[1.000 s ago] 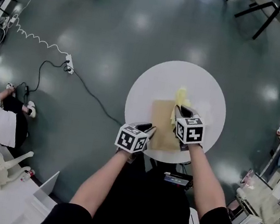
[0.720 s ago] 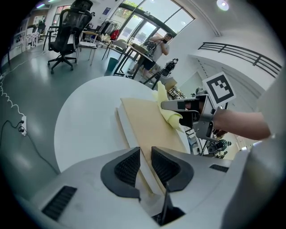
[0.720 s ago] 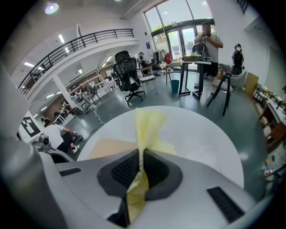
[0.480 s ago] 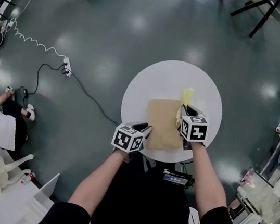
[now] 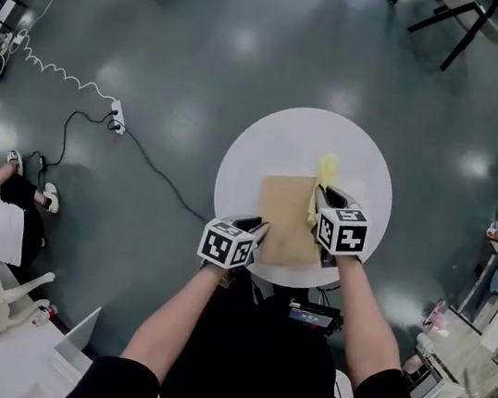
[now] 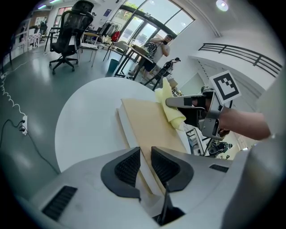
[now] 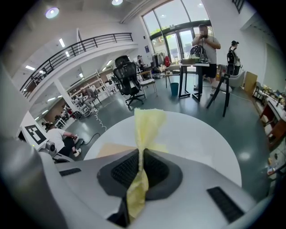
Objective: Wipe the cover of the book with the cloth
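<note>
At right edge of book (image 5: 285,220), cloth (image 5: 326,172) between jaws of right gripper (image 5: 326,196)

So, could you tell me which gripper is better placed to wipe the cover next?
Right: the right gripper is shut on the yellow cloth at the right edge of the book, while the left gripper clamps its near corner.

head cam sitting high, looking steeply down on the round table (image 5: 268,140) | left gripper view riding low, facing along its jaws over the book (image 6: 152,120) | right gripper view hugging the tabletop, cloth (image 7: 145,129) right up close | all three sharing table, book, cloth
</note>
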Available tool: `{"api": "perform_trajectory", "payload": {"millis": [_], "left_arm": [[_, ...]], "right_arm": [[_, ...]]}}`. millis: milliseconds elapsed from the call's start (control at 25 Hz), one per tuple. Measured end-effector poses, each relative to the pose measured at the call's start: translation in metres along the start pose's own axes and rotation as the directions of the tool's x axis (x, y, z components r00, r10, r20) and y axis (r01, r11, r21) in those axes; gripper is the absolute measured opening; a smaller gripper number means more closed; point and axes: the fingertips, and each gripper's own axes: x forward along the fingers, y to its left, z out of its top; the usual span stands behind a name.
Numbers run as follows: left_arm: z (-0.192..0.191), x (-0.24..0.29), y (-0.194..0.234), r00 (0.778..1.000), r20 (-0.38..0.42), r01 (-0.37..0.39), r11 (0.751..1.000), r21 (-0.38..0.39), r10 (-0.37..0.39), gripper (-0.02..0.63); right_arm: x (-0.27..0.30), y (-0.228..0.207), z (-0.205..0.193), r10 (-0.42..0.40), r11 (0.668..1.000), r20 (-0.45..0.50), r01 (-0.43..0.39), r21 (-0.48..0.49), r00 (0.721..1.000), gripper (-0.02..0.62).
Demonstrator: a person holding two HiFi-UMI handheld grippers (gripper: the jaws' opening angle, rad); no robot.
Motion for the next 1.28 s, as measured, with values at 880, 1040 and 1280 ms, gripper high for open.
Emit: {"api": "perform_trajectory", "payload": {"millis": [880, 1040, 1280], "left_arm": [[0.001, 0.0, -0.002, 1.0, 0.01, 0.022, 1.0, -0.01, -0.022, 0.078], [0.002, 0.0, -0.003, 1.0, 0.01, 0.026, 1.0, -0.01, -0.026, 0.078], [0.002, 0.0, -0.001, 1.0, 0.004, 0.022, 1.0, -0.008, -0.022, 0.078]], "right_arm": [[0.03, 0.126, -0.018, 0.193, 0.96, -0.116, -0.212, -0.185, 0.974, 0.078], [0.036, 0.131, -0.024, 0.196, 0.957, -0.144, -0.221, -0.186, 0.97, 0.078], [0.042, 0.13, -0.029, 0.183, 0.958, -0.158, -0.212, -0.191, 0.97, 0.078]]}}
